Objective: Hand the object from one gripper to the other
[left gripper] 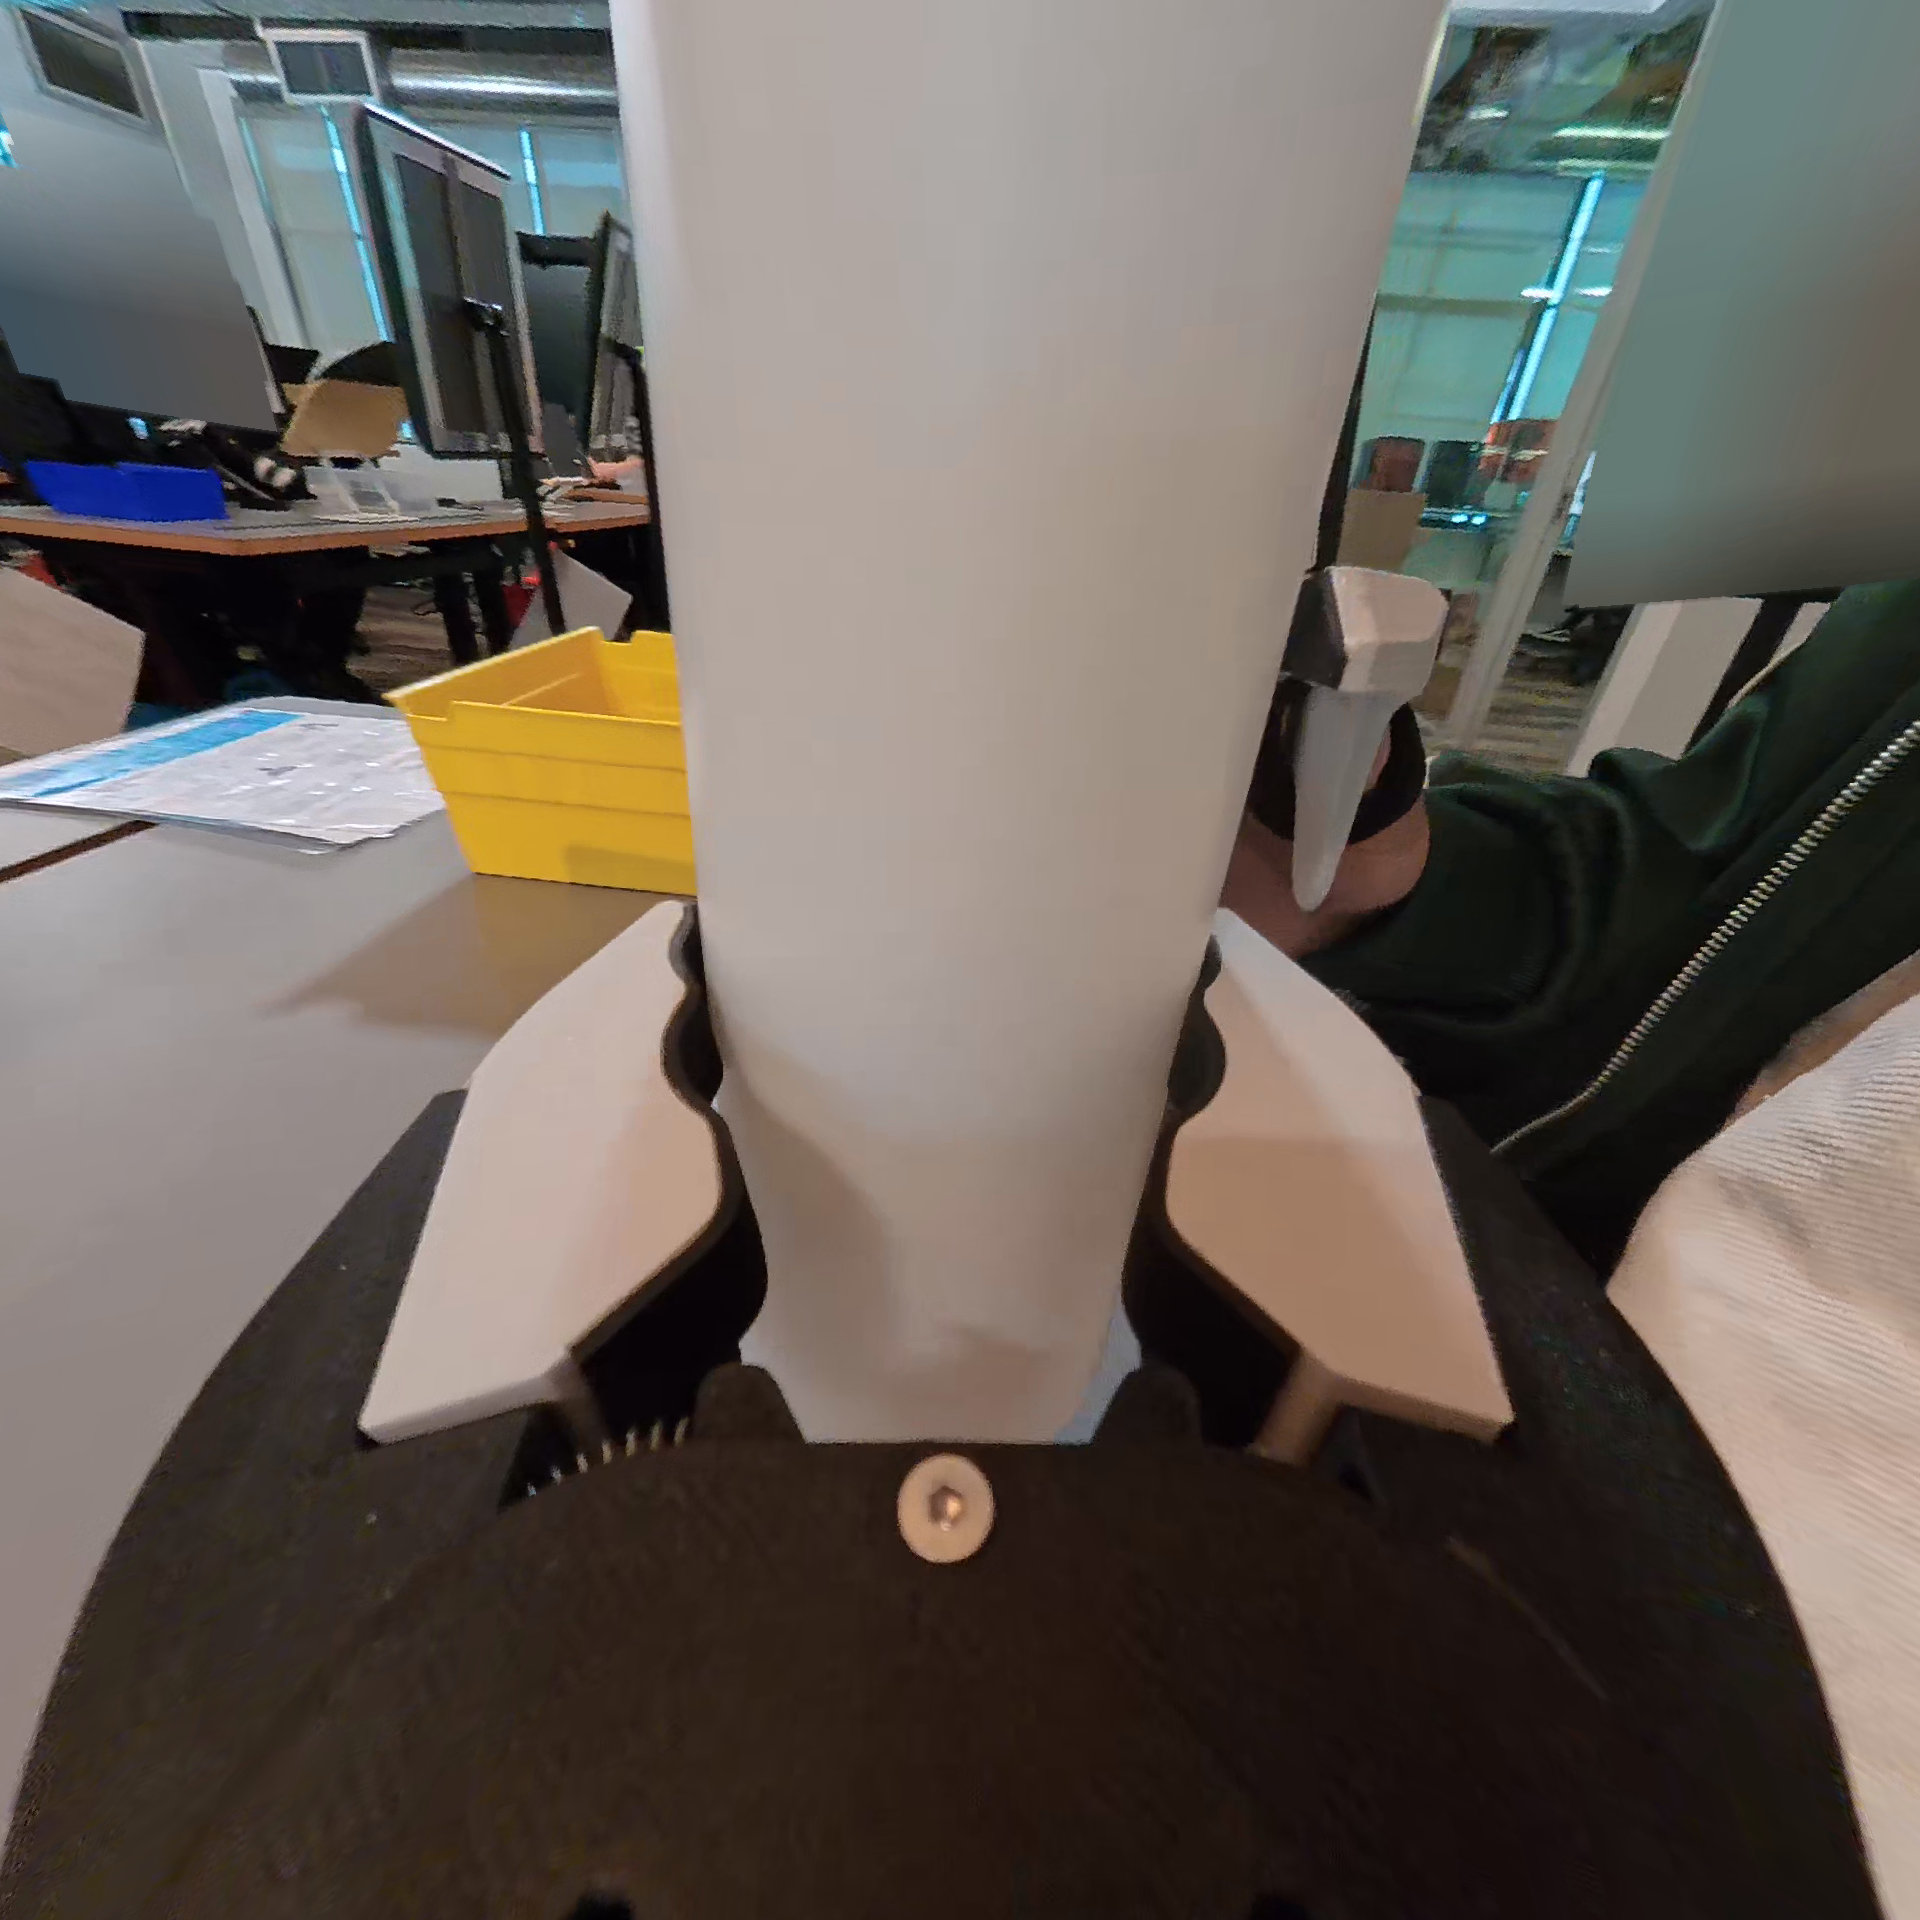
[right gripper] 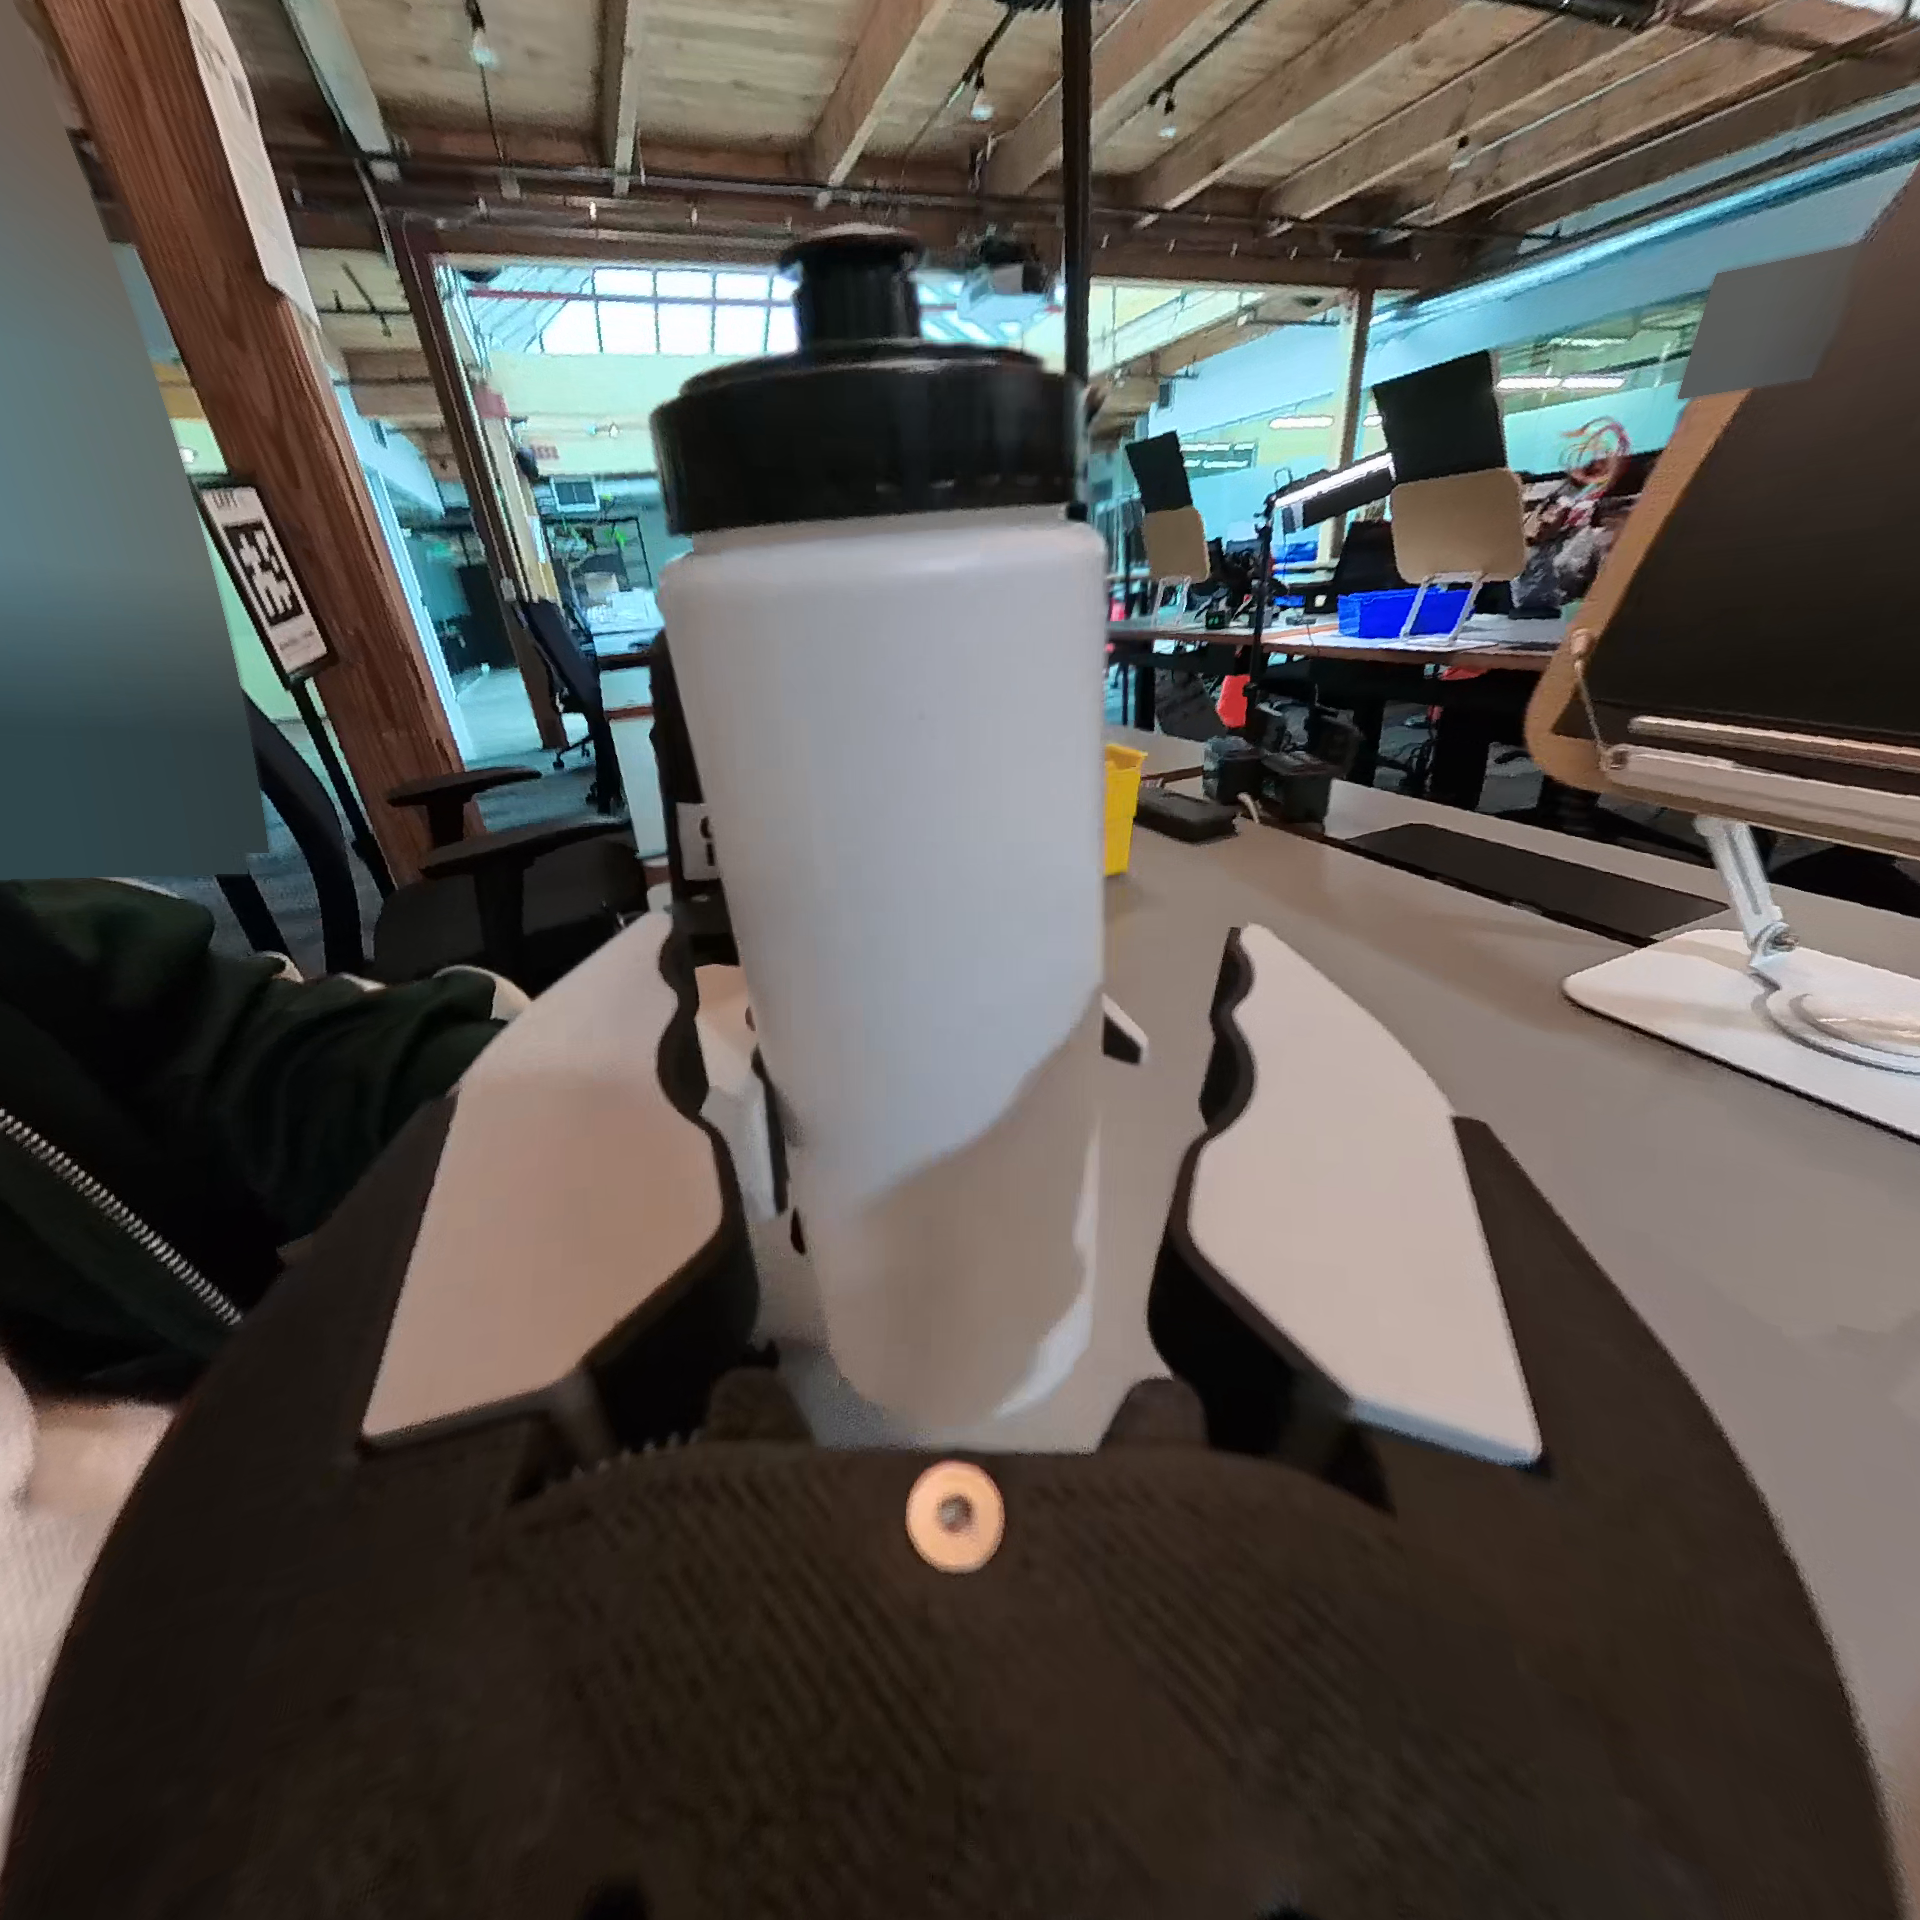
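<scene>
Bottle between two hand-held grippers
The left hand-held gripper (left gripper: 951, 1039) pinches the white bottle (right gripper: 894, 831); the right hand-held gripper (right gripper: 951, 1039) stands spread around it, above the worktop (right gripper: 1558, 1195).

A white plastic squeeze bottle (right gripper: 894, 831) with a black screw cap (right gripper: 868, 436) stands upright between the white-faced, black-padded fingers (right gripper: 1340, 1195) of the right gripper (right gripper: 951, 997), whose jaws stand spread with a gap on the right side. Behind lies a grey desk (right gripper: 1455, 1039) and a small yellow plastic bin (right gripper: 1122, 805).
</scene>
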`<state>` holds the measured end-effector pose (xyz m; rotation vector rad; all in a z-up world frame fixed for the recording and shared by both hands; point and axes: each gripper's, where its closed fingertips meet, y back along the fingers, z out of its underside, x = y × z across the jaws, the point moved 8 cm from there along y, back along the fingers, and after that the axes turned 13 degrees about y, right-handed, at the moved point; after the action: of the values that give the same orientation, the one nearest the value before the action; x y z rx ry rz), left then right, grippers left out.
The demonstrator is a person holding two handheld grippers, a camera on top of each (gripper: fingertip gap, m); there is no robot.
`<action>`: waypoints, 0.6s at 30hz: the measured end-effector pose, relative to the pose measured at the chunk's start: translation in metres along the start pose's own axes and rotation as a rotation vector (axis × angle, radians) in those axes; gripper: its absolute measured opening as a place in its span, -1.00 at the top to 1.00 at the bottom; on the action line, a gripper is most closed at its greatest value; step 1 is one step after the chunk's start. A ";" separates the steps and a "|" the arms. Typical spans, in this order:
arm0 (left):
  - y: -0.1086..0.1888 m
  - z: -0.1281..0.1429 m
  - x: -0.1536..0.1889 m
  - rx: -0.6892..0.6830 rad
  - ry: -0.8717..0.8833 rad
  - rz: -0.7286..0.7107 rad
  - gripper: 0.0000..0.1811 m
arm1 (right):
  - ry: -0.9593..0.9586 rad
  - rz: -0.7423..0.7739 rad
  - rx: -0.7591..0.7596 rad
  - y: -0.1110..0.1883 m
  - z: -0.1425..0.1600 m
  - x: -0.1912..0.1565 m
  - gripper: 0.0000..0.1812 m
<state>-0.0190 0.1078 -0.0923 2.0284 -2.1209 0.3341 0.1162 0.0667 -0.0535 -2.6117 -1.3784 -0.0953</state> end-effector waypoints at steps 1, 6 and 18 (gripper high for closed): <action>0.004 -0.003 -0.003 0.002 -0.007 -0.016 0.04 | -0.009 0.012 0.017 0.002 0.001 0.003 -0.04; 0.030 -0.026 -0.019 0.037 0.002 -0.097 0.03 | -0.069 0.063 0.014 0.011 0.022 0.023 0.02; 0.082 -0.031 -0.067 0.128 0.091 -0.213 0.03 | -0.105 0.017 -0.065 0.000 0.046 0.019 0.04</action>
<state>-0.0984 0.1836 -0.0844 2.2382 -1.8531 0.5294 0.1258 0.0911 -0.0959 -2.7171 -1.4091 -0.0002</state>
